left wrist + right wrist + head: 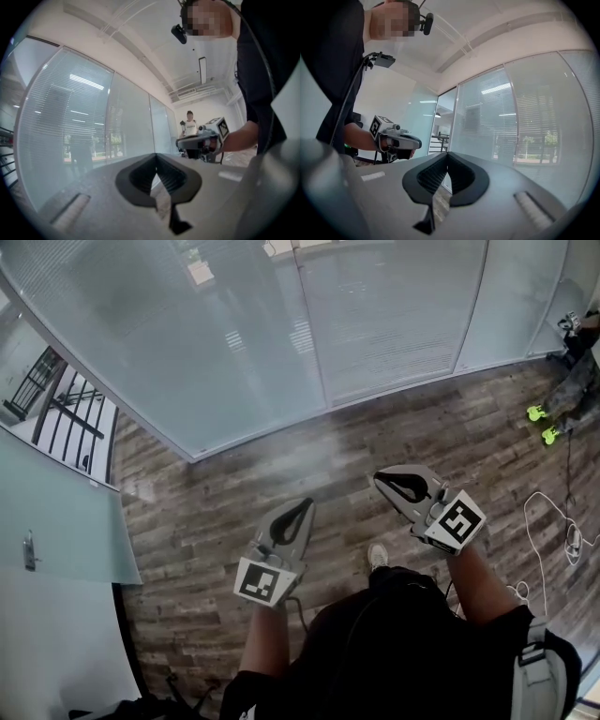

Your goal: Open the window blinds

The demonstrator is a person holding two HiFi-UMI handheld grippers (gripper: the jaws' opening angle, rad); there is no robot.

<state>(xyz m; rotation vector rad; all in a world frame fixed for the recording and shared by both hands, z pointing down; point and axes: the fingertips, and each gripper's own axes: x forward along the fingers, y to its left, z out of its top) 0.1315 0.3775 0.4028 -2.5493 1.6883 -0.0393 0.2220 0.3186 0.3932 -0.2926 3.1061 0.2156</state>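
A curved glass wall with lowered, closed slat blinds (281, 324) runs across the room ahead of me; the same blinds (70, 117) fill the left gripper view and blinds (525, 117) fill the right gripper view. My left gripper (302, 504) and right gripper (379, 476) are held level over the wood floor, some way short of the glass. Both have their jaws closed tip to tip with nothing between them. Each gripper shows in the other's view: the right gripper (180, 140) and the left gripper (417, 141).
A wood plank floor (281, 474) reaches to the glass. A door with a handle (30, 549) stands at the left, beside an opening onto a railing (66, 409). Cables (562, 531) lie on the floor at the right. A person (567, 395) is at the far right.
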